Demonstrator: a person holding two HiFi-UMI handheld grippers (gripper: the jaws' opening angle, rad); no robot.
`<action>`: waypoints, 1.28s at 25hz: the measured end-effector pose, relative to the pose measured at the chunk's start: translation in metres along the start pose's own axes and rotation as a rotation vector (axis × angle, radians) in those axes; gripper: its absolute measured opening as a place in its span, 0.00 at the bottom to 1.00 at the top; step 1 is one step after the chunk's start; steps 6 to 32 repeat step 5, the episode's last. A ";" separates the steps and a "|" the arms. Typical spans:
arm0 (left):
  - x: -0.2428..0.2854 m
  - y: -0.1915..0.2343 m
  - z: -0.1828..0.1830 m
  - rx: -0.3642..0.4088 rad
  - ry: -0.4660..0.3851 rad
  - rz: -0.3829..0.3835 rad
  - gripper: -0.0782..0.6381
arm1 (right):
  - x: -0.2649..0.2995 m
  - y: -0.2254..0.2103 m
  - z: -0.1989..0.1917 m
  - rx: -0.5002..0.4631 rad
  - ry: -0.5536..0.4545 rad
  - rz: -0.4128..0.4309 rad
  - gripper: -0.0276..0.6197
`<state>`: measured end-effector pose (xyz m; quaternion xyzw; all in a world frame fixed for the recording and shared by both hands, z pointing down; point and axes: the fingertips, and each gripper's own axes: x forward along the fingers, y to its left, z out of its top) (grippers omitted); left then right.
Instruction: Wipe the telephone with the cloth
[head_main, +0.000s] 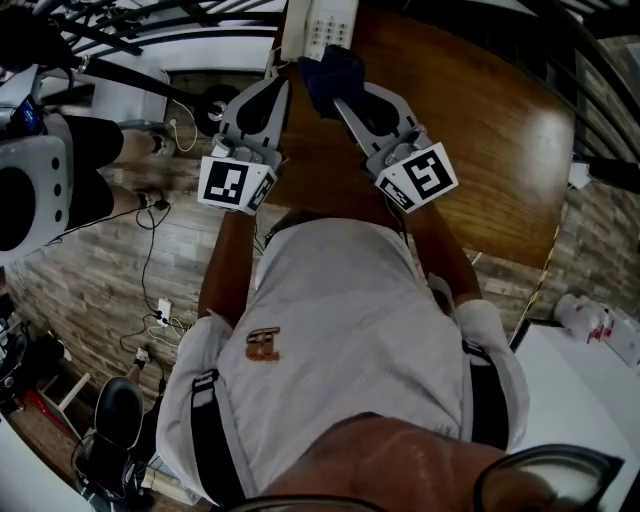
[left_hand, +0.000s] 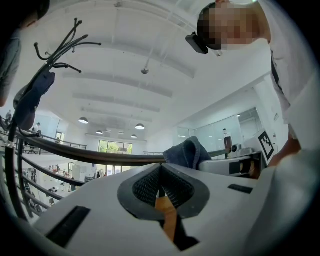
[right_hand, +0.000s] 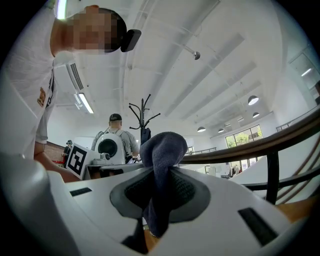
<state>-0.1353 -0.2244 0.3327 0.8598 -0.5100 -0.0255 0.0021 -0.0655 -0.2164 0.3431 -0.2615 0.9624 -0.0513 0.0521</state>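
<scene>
Where the right gripper's (right_hand: 158, 186) pads meet: dark blue cloth (right_hand: 162, 150) pinched tight, bunched above the jaws, a tail hanging below.
Left gripper (left_hand: 160, 176): jaws pressed together on nothing, just left of the cloth.
Telephone (head_main: 320, 25): white, keypad up, at the wooden table's (head_main: 480, 130) far edge; the cloth meets its near end.
Person (head_main: 340, 330): white shirt, standing over both grippers.
</scene>
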 end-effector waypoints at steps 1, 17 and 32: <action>-0.001 0.000 0.000 0.001 0.000 0.001 0.13 | 0.000 0.001 0.000 0.000 0.000 0.001 0.17; -0.004 -0.002 0.001 0.002 0.000 0.003 0.13 | -0.003 0.004 0.001 0.001 0.001 0.001 0.17; -0.004 -0.002 0.001 0.002 0.000 0.003 0.13 | -0.003 0.004 0.001 0.001 0.001 0.001 0.17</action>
